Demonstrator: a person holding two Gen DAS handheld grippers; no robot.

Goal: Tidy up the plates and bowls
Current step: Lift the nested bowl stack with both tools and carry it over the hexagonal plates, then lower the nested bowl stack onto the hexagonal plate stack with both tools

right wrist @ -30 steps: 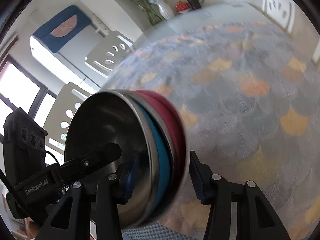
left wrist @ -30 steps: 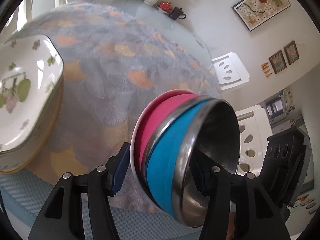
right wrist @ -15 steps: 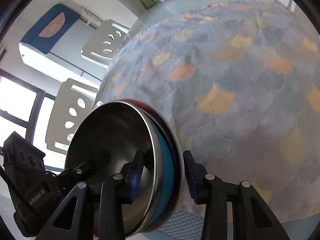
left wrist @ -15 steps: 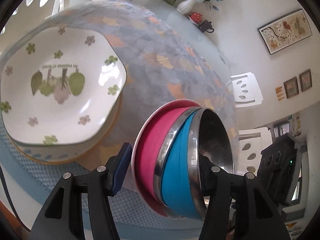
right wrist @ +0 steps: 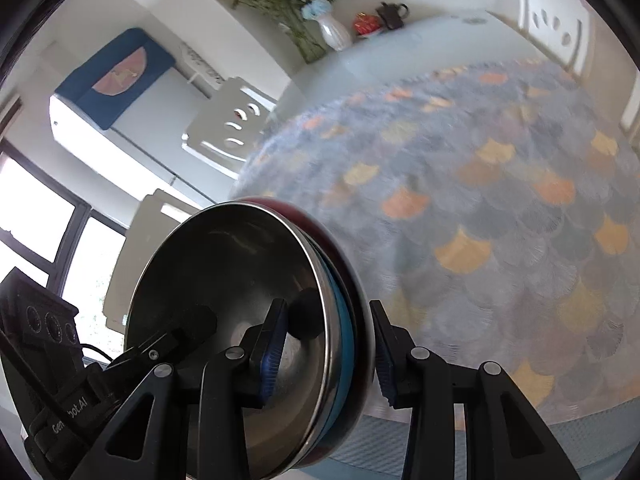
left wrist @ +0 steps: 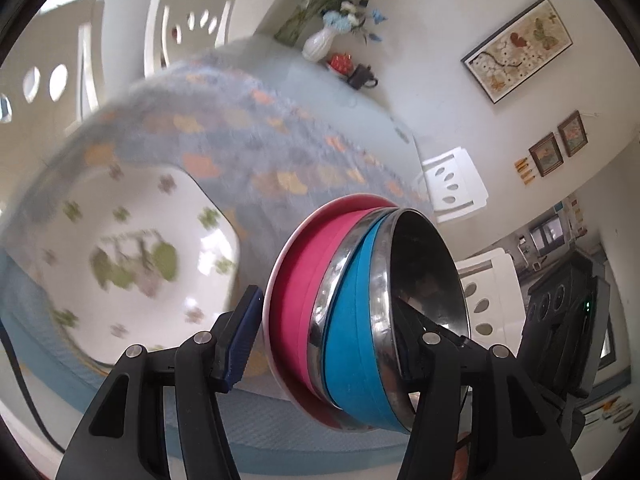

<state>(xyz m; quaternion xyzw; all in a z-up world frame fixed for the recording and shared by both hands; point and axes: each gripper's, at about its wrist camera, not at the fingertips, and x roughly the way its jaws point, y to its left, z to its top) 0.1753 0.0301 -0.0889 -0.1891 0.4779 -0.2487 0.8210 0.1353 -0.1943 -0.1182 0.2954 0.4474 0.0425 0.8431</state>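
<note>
**Nested bowls rising off the table between two grippers**

The bowls, a steel-lined blue one sitting inside a pink one, are hanging clear of the cloth, carried on edge with the open mouth turned sideways. Against the earlier views the table is dropping away and the background is smearing, so the stack is being lifted and swung across. In the left view the flowered plate, which sat at the frame's edge a second ago, is now lying broadly to the left of the jaws; to my eye the bowls are heading that way, for stacking on or beside it.

The left gripper is straddling the stack's wall: one pad against the pink outside, the other inside the steel rim, clamped on it.

The right gripper is taking the opposite rim the same way, its left pad inside the steel, its right pad on the pink outside. Its jaws have just been closing, and with the bowls between them they are now pinching the rim.
</note>
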